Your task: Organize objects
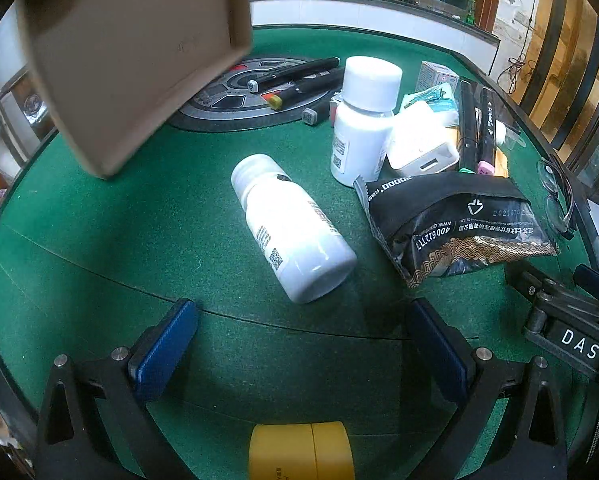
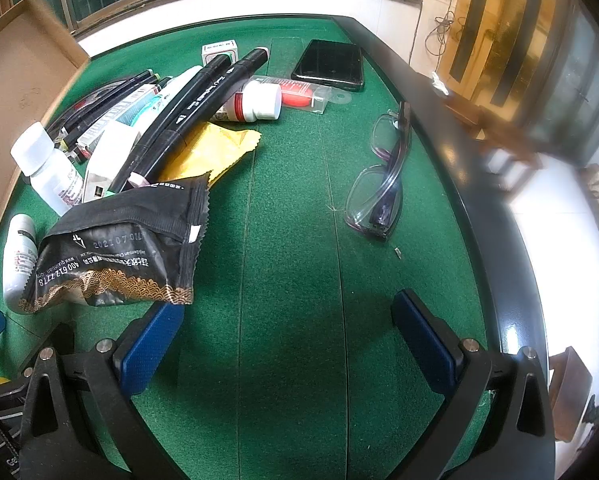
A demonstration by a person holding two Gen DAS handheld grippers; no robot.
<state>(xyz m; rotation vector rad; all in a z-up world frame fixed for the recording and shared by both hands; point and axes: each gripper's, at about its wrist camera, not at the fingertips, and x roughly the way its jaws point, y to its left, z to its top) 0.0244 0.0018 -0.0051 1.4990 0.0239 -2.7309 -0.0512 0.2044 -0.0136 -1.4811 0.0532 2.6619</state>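
On green felt (image 1: 99, 240), toppled white bottle (image 1: 295, 232) beside black pouch (image 1: 459, 228).

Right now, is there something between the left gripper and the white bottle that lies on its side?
Nothing visible. The left gripper is open, and only bare green felt separates it from the lying white bottle. The black snack bag sits to the side.

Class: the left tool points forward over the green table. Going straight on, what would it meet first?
Probably the white bottle lying on its side, straight ahead of the open left tool; depth is uncertain.
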